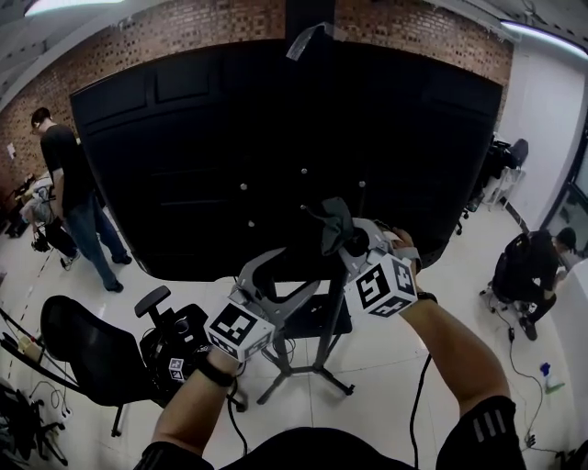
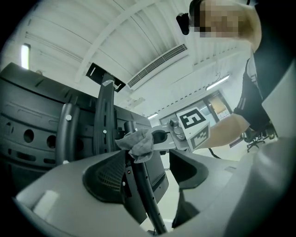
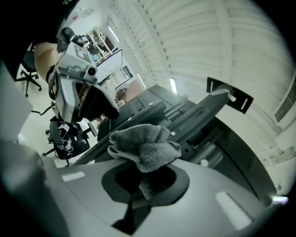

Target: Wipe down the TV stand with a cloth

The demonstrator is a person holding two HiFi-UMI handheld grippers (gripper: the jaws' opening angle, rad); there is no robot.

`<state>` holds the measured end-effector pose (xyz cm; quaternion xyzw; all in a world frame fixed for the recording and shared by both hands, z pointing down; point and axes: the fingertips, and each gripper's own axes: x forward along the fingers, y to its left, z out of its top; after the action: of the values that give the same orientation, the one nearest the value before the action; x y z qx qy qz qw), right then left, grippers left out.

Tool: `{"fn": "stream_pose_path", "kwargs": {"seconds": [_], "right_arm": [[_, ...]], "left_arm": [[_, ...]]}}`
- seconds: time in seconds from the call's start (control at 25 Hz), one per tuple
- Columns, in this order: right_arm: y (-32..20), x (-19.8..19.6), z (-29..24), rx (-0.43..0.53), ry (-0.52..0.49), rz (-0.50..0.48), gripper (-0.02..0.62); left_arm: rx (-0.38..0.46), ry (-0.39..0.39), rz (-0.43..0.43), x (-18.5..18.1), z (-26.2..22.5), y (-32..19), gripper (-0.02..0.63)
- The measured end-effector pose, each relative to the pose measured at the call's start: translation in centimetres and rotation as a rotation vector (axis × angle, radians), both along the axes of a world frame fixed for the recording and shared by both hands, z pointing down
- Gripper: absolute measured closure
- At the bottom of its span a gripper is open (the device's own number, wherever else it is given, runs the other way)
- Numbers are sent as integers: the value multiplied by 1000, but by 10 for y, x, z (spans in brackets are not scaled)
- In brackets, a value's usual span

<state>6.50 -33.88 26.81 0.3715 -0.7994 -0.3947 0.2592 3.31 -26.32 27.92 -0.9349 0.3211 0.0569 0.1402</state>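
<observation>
Closest to me, the left hand-held gripper [image 1: 276,280] has its jaws apart, straddling the black post of the TV stand [image 1: 329,321], though I can't tell whether they touch it. The post runs upright from splayed floor legs towards the back of the big black TV [image 1: 230,138]. Just beyond, the right hand-held gripper [image 3: 145,179] is clamped on a bunched grey cloth [image 3: 143,146]. The cloth sticks out of the jaw tips towards the TV, against the post's upper end. Behind the TV is a brick wall [image 1: 184,27].
</observation>
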Motion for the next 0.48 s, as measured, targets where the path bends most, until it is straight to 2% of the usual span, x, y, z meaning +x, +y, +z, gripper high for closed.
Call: {"fn": "stream_pose_path", "kwargs": {"seconds": [0.24, 0.48], "right_arm": [[-2, 42, -36, 69, -46, 29, 567], [-24, 80, -55, 90, -63, 92, 565]], "left_arm": [[31, -7, 24, 25, -23, -7, 276], [59, -25, 36, 47, -36, -13, 268]]}}
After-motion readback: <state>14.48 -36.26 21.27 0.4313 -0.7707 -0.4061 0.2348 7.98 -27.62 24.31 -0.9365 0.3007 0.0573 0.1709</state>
